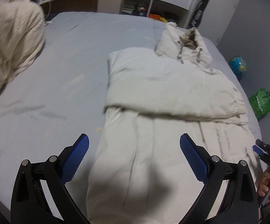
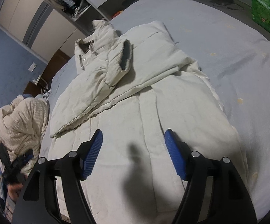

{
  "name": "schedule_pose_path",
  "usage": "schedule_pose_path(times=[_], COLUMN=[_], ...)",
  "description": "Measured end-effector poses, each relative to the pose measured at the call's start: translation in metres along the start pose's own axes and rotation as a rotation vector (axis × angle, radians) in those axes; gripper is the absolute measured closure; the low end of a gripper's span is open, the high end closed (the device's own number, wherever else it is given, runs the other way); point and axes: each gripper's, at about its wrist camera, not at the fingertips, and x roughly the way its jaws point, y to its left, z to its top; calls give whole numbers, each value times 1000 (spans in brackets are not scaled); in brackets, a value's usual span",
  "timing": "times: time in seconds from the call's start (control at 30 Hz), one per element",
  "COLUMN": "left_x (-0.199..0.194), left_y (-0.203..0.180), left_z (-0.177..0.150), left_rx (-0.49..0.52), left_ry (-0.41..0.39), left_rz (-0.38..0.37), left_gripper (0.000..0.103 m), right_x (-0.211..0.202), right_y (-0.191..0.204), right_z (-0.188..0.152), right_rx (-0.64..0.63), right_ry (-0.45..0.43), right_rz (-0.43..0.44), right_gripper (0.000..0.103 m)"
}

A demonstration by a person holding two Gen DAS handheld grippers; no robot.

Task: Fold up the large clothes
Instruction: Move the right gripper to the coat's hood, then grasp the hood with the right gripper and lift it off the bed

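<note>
On the pale blue bed (image 1: 64, 59) lies a cream padded coat (image 1: 153, 97), sleeves already crossed over its chest, bulky, soft and springy by the look, best pinched at the near hem corners, while the left gripper (image 1: 134, 156) and right gripper (image 2: 133, 151) hover above it, jaws spread and empty.

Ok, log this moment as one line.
task: fold coat | coat: flat on bed, sleeve folded across | left tool: open, empty | right tool: open, empty, above hem
</note>
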Motion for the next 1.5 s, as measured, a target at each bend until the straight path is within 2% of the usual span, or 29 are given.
schedule_pose_path(times=[0.13, 0.27, 0.43, 0.57, 0.7, 0.83, 1.0, 1.13, 1.27, 1.5], left_x=[15, 39, 80, 114, 139, 157, 160, 160, 162, 169], left_y=[-12, -18, -30, -45, -61, -78, -76, -66, -60, -70], left_z=[37, 77, 121, 139, 136, 121, 99, 88, 87, 77], left_rx=[0, -5, 36, 39, 15, 73, 116, 116, 107, 165], left_ry=[-9, -17, -35, -12, -3, 4, -54, -108, -128, -146], left_rz=[-49, -79, -92, -109, -167, -184, -196, -238, -280, -221], left_gripper=[9, 9, 9, 9, 9, 9, 9, 9, 7, 7], right_x=[2, 3, 27, 62, 114, 166, 231, 274, 311, 349], right_y=[9, 26, 52, 67, 76, 75, 79, 88, 96, 116], right_z=[17, 56, 129, 188, 249, 291, 340, 370, 396, 416], right_rx=[-54, -121, -194, -204, -201, -129, -34, 4, 31, 5], right_ry=[36, 39, 58, 80, 99, 127, 137, 137, 141, 141], right_rz=[23, 39, 72, 109, 91, 127, 152, 167, 177, 192], right_gripper=[35, 35, 35, 35, 35, 34, 31, 31, 31, 32])
